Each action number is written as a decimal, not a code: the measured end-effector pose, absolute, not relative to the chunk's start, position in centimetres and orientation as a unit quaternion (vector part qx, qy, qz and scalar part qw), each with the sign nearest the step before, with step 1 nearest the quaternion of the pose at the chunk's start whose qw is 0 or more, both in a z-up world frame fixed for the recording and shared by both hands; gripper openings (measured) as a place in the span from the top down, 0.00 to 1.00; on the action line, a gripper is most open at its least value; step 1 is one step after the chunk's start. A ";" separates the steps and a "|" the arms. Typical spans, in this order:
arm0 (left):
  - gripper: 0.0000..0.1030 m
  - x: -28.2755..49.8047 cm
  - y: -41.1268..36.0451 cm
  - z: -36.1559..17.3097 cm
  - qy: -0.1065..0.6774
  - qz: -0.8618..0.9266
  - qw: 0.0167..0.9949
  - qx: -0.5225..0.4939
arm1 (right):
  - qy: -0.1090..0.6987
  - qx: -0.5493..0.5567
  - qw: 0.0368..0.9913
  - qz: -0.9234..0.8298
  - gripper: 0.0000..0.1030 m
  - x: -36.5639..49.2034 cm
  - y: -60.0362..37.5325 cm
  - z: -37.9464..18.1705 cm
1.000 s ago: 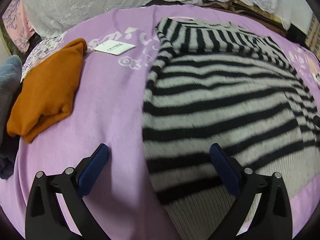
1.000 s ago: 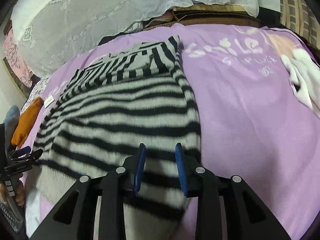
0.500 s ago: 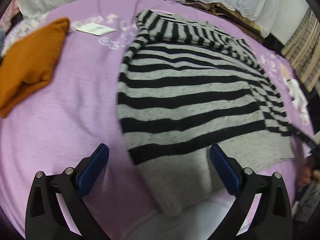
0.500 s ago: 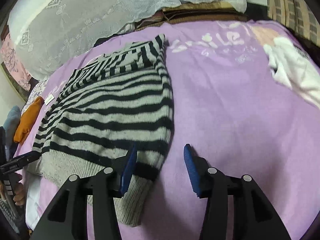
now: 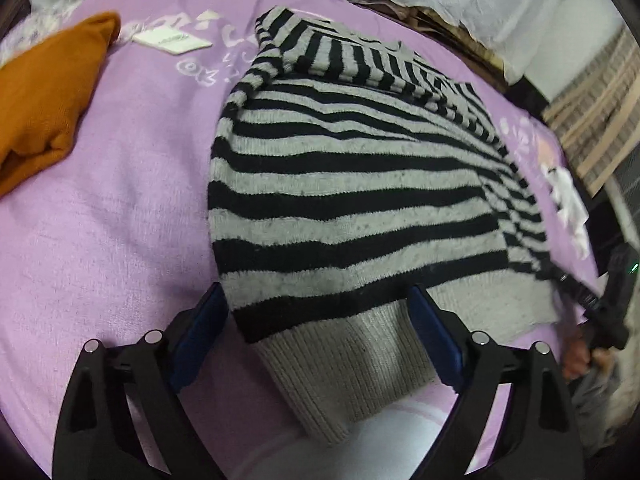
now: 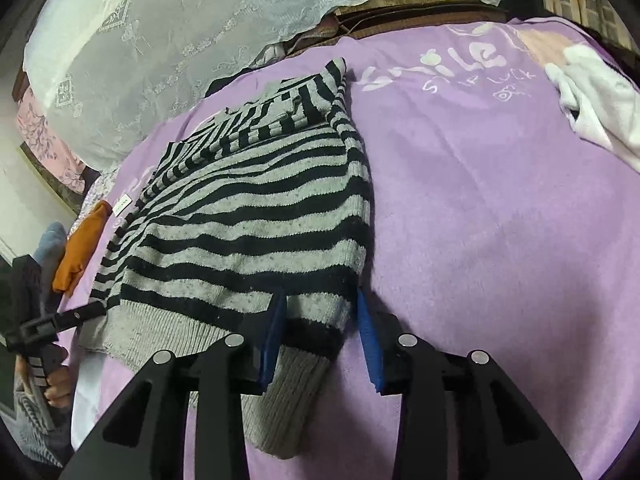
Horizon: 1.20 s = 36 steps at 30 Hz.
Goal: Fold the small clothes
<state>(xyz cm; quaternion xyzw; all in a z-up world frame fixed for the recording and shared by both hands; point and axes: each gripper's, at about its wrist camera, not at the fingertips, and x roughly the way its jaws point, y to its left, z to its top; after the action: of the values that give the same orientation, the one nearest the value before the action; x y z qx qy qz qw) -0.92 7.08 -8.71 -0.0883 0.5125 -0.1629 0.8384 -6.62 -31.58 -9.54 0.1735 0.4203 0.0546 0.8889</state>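
we see the striped sweater [image 5: 352, 200] lying flat on the purple blanket [image 5: 120, 208], sleeves folded in, ribbed hem nearest us and hanging slightly over the blanket's near edge. left gripper [image 5: 316, 332] is spread wide, its blue pads on either side of the hem's left corner, grasping nothing. right gripper [image 6: 322, 340] is also released, jaws straddling the hem's right corner with fabric between them but not pinched. an orange garment [image 5: 44, 108] lies well apart to the left, a white tag [image 5: 172, 42] near it. a white cloth [image 6: 596, 100] sits at the blanket's far right. lace fabric [image 6: 180, 40] lies behind.
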 end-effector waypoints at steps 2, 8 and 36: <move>0.18 -0.7 6.8 -8.5 0.510 -0.167 0.838 -0.099 | 0.420 0.172 0.889 0.057 0.63 -6.4 -31.3 -9.7; 0.50 -0.5 7.8 -8.8 0.509 -0.179 0.829 -0.150 | 0.420 0.163 0.890 0.074 0.65 -6.5 -30.3 -9.3; 0.82 -1.0 8.9 -9.6 0.514 -0.169 0.823 -0.172 | 0.432 0.184 0.878 0.092 0.82 -6.6 -29.9 -9.8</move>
<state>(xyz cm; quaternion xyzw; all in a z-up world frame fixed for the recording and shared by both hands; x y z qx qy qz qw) -0.97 8.87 -9.55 -0.1716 0.5141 -0.1693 0.8232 -6.63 -29.86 -9.79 0.1841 0.4324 0.0915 0.8779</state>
